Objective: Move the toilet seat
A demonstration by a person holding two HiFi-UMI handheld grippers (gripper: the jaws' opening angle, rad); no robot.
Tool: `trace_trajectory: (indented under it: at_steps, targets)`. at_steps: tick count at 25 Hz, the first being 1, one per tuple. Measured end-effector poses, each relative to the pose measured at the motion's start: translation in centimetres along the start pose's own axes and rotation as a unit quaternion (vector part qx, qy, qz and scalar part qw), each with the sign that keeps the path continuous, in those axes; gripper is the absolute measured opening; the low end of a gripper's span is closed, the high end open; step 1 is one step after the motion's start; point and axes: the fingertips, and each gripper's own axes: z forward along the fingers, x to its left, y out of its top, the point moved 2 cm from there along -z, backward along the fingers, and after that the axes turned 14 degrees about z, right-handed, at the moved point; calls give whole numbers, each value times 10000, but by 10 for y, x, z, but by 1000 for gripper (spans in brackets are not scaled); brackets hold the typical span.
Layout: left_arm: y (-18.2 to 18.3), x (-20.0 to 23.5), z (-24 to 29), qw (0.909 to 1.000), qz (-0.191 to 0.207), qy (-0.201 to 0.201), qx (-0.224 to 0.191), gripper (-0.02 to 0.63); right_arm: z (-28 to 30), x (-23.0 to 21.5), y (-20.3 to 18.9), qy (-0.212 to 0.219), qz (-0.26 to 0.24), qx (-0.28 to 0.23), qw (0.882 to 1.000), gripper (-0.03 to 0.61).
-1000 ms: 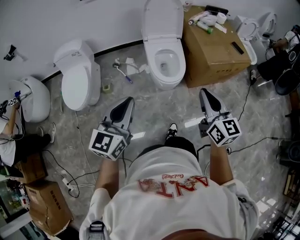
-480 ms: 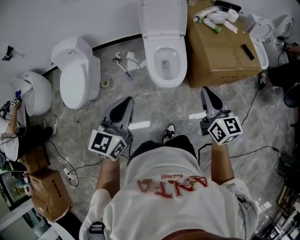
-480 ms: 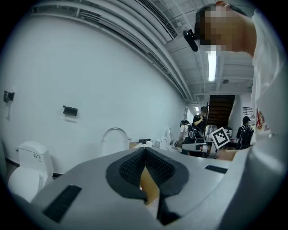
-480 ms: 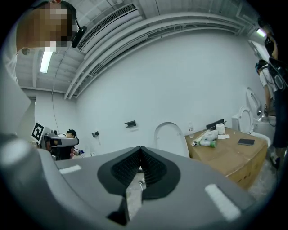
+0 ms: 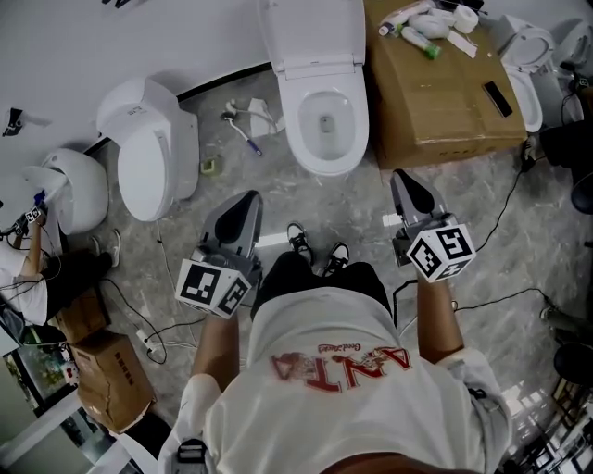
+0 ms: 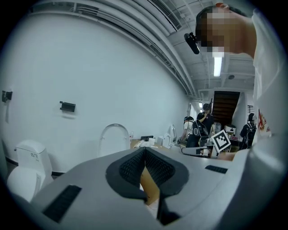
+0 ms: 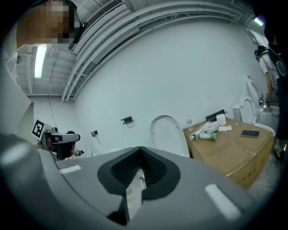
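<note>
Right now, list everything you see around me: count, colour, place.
open toilet: one, white, top centre, lid up
closed toilet: one, white, left of it
far toilets: two, white, far left and top right
box: one, brown, right of open toilet
bottles: several, white and green, on box
phone: one, black, on box
brush: one, pale, floor between toilets
carton: one, brown, bottom left
cables: several, dark, floor
shoes: two, black-white, before open toilet
left gripper: grey, jaws shut, empty
right gripper: grey, jaws shut, empty
</note>
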Motion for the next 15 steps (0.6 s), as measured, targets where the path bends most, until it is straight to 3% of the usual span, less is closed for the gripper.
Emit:
trace_trajectory:
  at_steps: [9,15]
  targets:
    - [-3,32,72,9978,-155,-635,-72,11,41,-19,22,-502,-439,78,9977,3]
    - [-34,95,121,9964,-292,-771,193,11,114,-20,32,-678,-388,240,9967,3]
